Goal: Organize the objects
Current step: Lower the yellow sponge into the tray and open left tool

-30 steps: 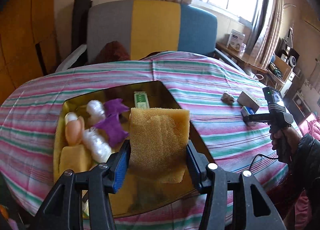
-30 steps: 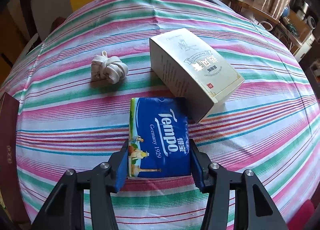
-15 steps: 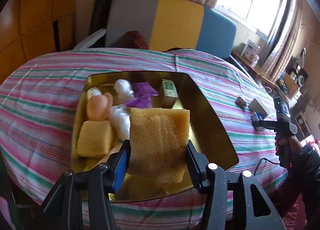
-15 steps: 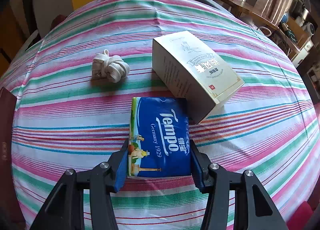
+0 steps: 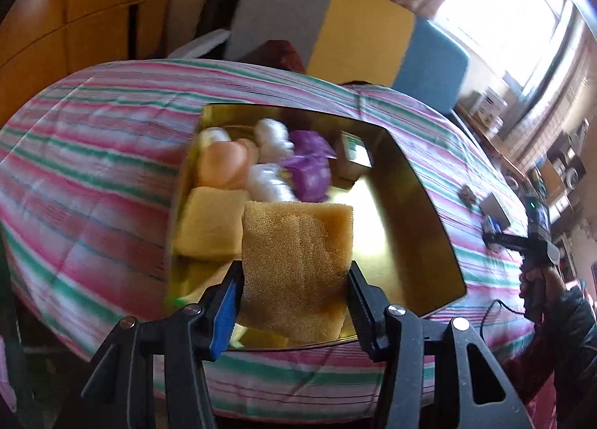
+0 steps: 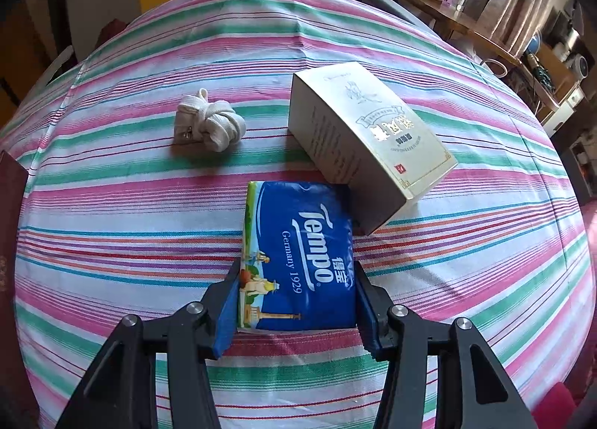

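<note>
My left gripper (image 5: 294, 291) is shut on a yellow sponge (image 5: 294, 257) and holds it over the near part of a gold tray (image 5: 421, 242). The tray holds another yellow sponge (image 5: 209, 223), a peach item (image 5: 224, 167), white bundles (image 5: 268, 175), purple items (image 5: 309, 167) and a small box (image 5: 354, 156). My right gripper (image 6: 296, 298) is shut on a blue Tempo tissue pack (image 6: 298, 253) that lies on the striped tablecloth. The right gripper also shows in the left wrist view (image 5: 496, 238).
A cream carton (image 6: 365, 141) lies touching the tissue pack's far right corner. A white knotted cloth (image 6: 209, 123) lies to the far left of it. A dark red edge (image 6: 7, 205) sits at the left. A sofa (image 5: 335, 33) stands behind the table.
The left gripper with the sponge has swung left and back, so the tray now sits more to the right. The right gripper and tissue pack have hardly moved.
</note>
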Motion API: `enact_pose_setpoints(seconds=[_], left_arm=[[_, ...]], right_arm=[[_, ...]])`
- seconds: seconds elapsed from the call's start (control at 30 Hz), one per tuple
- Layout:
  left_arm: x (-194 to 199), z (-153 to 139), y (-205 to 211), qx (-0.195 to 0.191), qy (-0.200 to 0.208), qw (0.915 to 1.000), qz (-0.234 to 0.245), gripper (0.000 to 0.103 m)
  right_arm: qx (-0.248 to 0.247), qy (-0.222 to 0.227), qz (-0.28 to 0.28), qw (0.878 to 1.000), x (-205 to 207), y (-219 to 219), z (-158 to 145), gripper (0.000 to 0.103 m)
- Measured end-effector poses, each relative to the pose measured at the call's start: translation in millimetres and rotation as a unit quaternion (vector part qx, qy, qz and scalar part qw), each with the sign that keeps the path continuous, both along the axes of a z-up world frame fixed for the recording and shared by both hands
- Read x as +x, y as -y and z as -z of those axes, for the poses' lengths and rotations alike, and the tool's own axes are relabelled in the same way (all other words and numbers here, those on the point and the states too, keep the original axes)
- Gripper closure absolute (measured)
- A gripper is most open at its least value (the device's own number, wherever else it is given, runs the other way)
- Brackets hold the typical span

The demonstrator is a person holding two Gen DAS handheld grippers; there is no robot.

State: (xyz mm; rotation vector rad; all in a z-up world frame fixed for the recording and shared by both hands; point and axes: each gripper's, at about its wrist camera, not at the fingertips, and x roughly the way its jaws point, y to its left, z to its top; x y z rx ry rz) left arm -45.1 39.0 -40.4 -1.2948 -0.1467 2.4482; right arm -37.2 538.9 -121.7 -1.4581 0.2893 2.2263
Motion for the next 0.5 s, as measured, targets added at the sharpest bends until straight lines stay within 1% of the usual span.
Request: enact_pose_setpoints(seconds=[0.23,0.33,0.5], left_arm=[[-14,-1,-40,-0.006,0.008,0.9989,0.047,0.050],[-26,1,-51,-0.001,0.024,0.9982,0.055,0.050],[-51,7,-75,-0.013,0.033,0.9971,0.067,0.050]], right_arm=[[0.008,0.004,-0.006,1.000,-11,19,-1,0.050],[0.009,0.005,-0.007,1.000,-11,22,-2,0.050],[0.012,0.006,-0.010,1.000,-9,22,-4,0.050]])
